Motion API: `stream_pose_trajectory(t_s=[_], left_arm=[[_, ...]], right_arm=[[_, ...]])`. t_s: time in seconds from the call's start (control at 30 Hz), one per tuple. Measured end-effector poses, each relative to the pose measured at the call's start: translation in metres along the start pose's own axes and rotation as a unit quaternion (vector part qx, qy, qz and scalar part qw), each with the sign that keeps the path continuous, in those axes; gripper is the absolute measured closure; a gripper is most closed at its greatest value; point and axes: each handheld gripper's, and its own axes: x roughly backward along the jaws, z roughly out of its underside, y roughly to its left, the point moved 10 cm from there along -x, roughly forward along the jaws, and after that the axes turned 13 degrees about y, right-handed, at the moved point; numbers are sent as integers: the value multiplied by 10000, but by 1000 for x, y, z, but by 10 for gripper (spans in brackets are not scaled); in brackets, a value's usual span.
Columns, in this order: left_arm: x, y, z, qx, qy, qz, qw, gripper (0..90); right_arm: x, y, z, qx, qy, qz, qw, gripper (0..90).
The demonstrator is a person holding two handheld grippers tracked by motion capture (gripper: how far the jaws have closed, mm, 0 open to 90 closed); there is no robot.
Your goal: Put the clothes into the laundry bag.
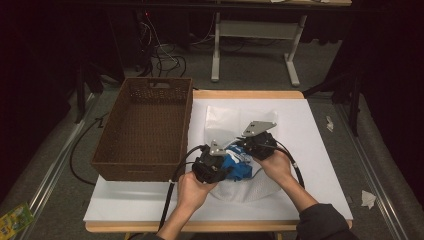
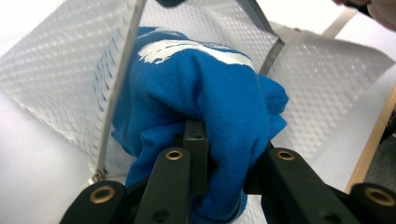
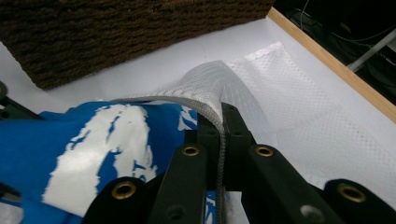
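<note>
left gripper view shows the left gripper (image 2: 224,154) clamped on the blue shirt (image 2: 201,102) at the mouth of the white mesh laundry bag (image 2: 56,70), whose zipper edge the right gripper (image 3: 222,126) pinches closed, so next i think pushing the shirt deeper.

We see a bright blue garment (image 2: 205,93) with a cracked white print across it, bunched inside a white mesh bag (image 2: 60,79) of fine diamond weave with a grey zip edge. Both grippers are black with brass-coloured rivets. At the tabletop's left edge stands a dark brown woven basket (image 1: 145,130); the tabletop (image 1: 320,165) is white, rimmed in pale wood.
</note>
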Motion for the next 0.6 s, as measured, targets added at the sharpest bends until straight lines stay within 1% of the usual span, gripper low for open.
stream_pose_trajectory(t_s=[0.07, 0.17, 0.37, 0.43, 0.6], left_arm=[[-1, 0, -3, 19, -28, -41, 10000, 773], [-2, 0, -5, -56, 9, -157, 9999, 773], [-6, 1, -15, -33, 7, -226, 9997, 774], [-7, 1, -18, 9, -45, -225, 9997, 774], [-11, 5, -23, 26, -151, -312, 9994, 774]], right_arm=[[1, 1, -1, -11, -16, 0, 10000, 895], [2, 0, -1, 9, -59, -1, 10000, 895], [4, 0, -3, 9, -116, -15, 9999, 895], [6, -1, -2, 1, -115, -15, 9999, 895], [8, -3, -2, -44, -141, -40, 9999, 895]])
